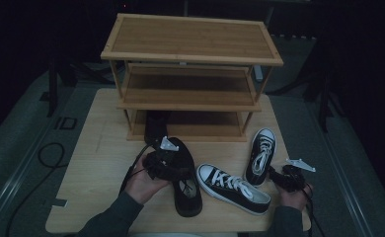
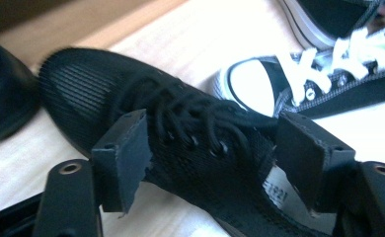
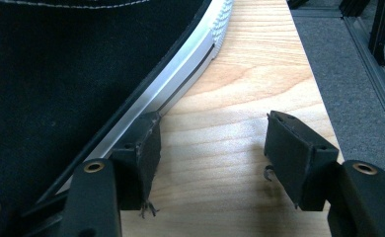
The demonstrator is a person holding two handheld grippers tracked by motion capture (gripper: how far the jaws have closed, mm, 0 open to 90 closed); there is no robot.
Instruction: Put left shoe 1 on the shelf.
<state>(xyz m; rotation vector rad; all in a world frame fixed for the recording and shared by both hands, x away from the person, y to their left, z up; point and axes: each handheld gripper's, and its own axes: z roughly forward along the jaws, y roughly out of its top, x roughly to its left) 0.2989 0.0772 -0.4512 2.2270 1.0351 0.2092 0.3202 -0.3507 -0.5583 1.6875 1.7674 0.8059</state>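
Landmark: the bamboo shoe rack (image 1: 190,74), three shelves, standing at the far side of the counter (image 1: 96,163); all places below are given relative to it.
Black mesh shoe (image 1: 184,175): on the counter in front of the rack's left half, toe toward the rack, heel toward the person.
Left tool (image 2: 215,158): jaws wide apart, straddling the laced middle of the black mesh shoe; the pads stand just clear of its sides and do not press on it.
Right tool (image 3: 212,148): jaws wide, nothing between them but bare counter; the left pad lies just beside the white sole edge of a sneaker, in front of the rack's right end.
Canvas sneakers: one (image 1: 233,188) lying across the counter in front of the rack's middle, the other (image 1: 261,155) pointing toward the rack's right leg.
Dark shoe (image 1: 156,124): already on the rack's bottom shelf, left part.
Step in hand: judged to be the approach to grasp the black mesh shoe.
Next move: close the left tool squarely on the upper, lift, and carry the shoe onto the bottom shelf beside its partner.
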